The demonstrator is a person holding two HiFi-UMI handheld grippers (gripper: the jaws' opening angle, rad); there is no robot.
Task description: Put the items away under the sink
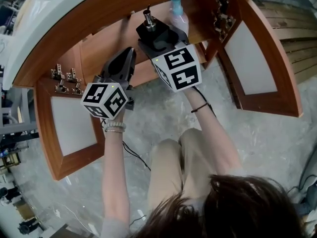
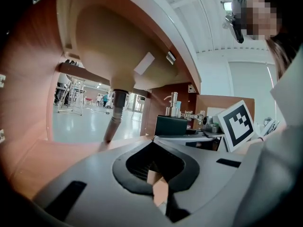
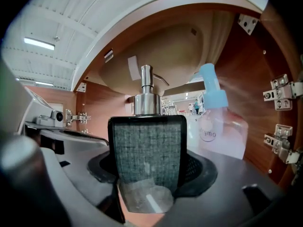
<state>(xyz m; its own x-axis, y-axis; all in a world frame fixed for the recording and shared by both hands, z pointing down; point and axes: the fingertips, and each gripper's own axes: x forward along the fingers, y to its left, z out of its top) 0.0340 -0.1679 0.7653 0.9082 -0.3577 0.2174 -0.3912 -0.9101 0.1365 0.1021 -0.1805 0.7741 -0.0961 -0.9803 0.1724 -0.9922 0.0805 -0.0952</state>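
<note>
My right gripper (image 1: 151,33) (image 3: 150,167) is shut on a black soap dispenser (image 1: 148,29) (image 3: 147,141) with a metal pump, held upright just inside the open cabinet under the sink. A clear spray bottle (image 1: 177,15) (image 3: 220,126) with a blue head stands on the cabinet floor just beyond and to the right of the dispenser. To the left and nearer the person, my left gripper (image 1: 130,53) (image 2: 152,145) points into the cabinet, shut, with nothing between its pads.
The sink bowl's underside (image 2: 109,46) (image 3: 161,56) hangs overhead, and a drain pipe (image 2: 113,117) runs down to the wooden cabinet floor (image 1: 99,53). Both cabinet doors (image 1: 69,128) (image 1: 257,58) stand open. Metal hinges (image 3: 281,93) line the right wall. The person kneels in front.
</note>
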